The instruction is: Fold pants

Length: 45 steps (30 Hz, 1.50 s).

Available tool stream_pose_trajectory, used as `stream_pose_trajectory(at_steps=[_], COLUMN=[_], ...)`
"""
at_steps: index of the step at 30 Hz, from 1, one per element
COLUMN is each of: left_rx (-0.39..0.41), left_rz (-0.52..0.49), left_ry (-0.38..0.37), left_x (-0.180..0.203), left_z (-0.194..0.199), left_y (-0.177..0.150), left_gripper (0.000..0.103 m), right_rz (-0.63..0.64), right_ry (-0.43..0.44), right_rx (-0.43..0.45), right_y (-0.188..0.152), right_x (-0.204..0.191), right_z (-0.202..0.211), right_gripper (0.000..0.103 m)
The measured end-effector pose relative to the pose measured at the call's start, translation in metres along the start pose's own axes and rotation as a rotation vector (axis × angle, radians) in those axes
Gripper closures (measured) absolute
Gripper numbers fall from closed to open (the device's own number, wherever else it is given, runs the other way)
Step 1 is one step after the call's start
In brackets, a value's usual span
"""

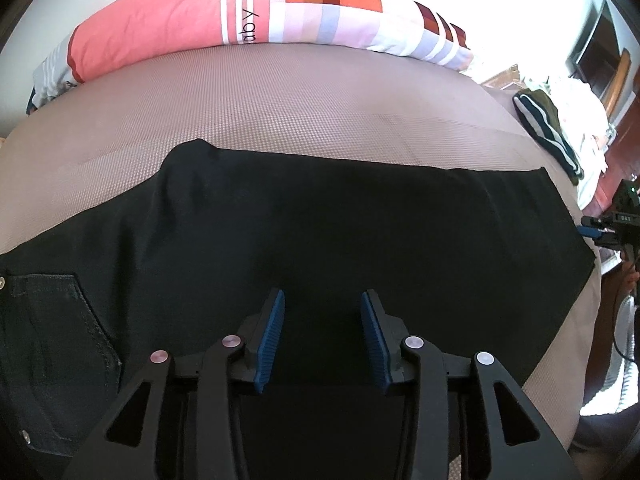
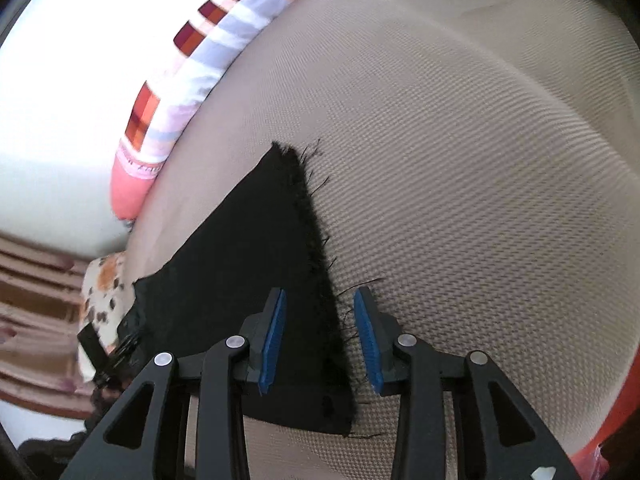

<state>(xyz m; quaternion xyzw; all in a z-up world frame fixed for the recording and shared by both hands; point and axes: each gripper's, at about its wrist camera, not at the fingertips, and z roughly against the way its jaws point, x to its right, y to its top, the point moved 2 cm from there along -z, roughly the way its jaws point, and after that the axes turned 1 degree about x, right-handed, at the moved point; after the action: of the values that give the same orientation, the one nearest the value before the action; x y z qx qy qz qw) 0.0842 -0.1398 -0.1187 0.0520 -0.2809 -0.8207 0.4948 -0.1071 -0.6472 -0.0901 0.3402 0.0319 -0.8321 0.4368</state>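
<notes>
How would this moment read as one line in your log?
task: fold pants | pants: flat on bed | left hand-held gripper: open above pants | right hand-held gripper: open over frayed hem

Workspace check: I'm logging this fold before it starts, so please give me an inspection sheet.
Surface: tan textured bed cover, mostly bare.
Job's things: black pants spread flat; back pocket facing up; frayed hem at the right end.
Clutter: striped dark garment on a white pile at the far right edge.
Grippers: left tongs open above the pants; right tongs open, straddling the hem.
Cables: a dark cable beyond the bed's right edge.
Surroundings: patchwork pink pillow along the far side.
</notes>
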Motion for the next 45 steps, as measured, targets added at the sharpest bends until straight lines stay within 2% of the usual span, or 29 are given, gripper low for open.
stream_pose_trajectory(at_steps=[3, 9, 11, 13, 15, 21, 23, 30, 34, 40, 45], left_rx=[0.001, 0.018, 0.022, 0.027, 0.033, 0.05, 0.051, 0.053, 0.081, 0.117, 0.137], left_rz=[-0.013, -0.032, -0.038, -0.042, -0.049, -0.048, -0.038, 0.023, 0.044, 0.064, 0.108], left_ry=[0.016, 0.031, 0.037, 0.041, 0.049, 0.049, 0.04, 0.015, 0.032, 0.06, 0.059], left_x=[0.002, 0.008, 0.01, 0.012, 0.014, 0.014, 0.013, -0.003, -0.02, -0.047, -0.073], left_z=[-0.001, -0.003, -0.004, -0.004, -0.005, -0.005, -0.005, 0.008, 0.028, 0.062, 0.086], left_y=[0.0, -0.003, -0.004, -0.004, -0.004, -0.005, -0.005, -0.003, -0.001, 0.005, 0.001], left_gripper=[0.06, 0.053, 0.051, 0.05, 0.048, 0.048, 0.048, 0.048, 0.048, 0.048, 0.048], right_rz=[0.033, 0.034, 0.014, 0.004, 0.0, 0.018, -0.001, 0.053, 0.102, 0.186, 0.265], right_ry=[0.065, 0.171, 0.186, 0.201, 0.191, 0.031, 0.021, -0.014, 0.013, 0.072, 0.132], right_rx=[-0.062, -0.102, -0.099, -0.09, -0.064, 0.032, 0.064, 0.091, 0.071, -0.01, -0.118], right_y=[0.003, 0.013, 0.013, 0.012, 0.01, -0.002, -0.006, -0.018, -0.023, -0.031, -0.049], right_x=[-0.003, -0.004, -0.003, -0.004, -0.008, -0.029, -0.039, -0.104, -0.149, -0.224, -0.283], right_z=[-0.011, -0.029, -0.037, -0.043, -0.044, -0.036, -0.032, -0.031, -0.044, -0.091, -0.151], right_gripper=[0.07, 0.076, 0.09, 0.091, 0.092, 0.093, 0.094, 0.094, 0.094, 0.094, 0.095])
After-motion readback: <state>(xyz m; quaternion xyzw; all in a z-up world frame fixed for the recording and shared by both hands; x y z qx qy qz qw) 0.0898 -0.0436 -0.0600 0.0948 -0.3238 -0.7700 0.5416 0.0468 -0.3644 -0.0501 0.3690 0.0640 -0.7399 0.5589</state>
